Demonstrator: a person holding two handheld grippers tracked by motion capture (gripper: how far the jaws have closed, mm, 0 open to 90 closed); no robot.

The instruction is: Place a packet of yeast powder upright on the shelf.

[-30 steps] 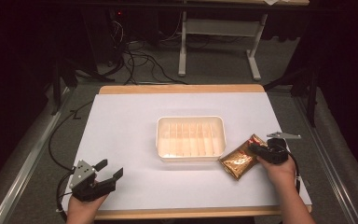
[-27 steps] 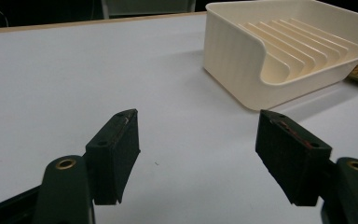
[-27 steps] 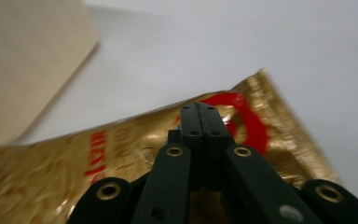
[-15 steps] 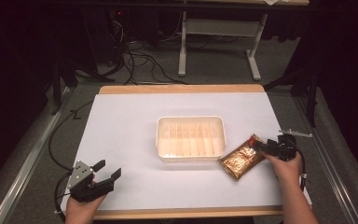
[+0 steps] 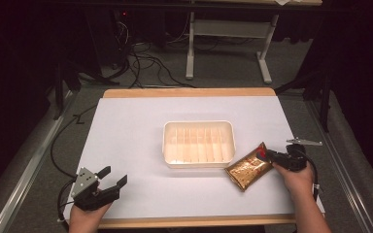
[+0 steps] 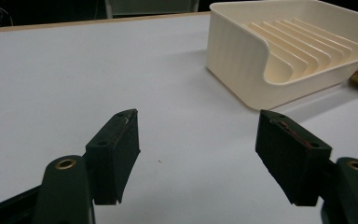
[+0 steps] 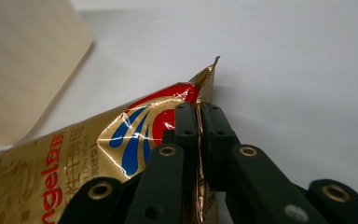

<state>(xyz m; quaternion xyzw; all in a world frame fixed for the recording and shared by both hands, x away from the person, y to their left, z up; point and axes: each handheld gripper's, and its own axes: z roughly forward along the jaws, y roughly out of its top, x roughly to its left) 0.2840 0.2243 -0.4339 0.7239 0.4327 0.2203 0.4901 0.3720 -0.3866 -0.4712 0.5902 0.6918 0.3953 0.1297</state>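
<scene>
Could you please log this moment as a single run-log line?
right gripper: shut on gold foil packet | left gripper: open, idle | ribbed cream plastic tray: empty, beside packet

The high view looks forward and down from the person's side, taking in the whole table with the cream ribbed plastic tray (image 5: 198, 143) at its centre. The left gripper view sits low, facing that tray (image 6: 279, 56) from well apart — the part both share. The right gripper view is pressed close to a shiny gold foil packet (image 7: 121, 140) just beside the tray — which the high view (image 5: 247, 167) also holds.
</scene>
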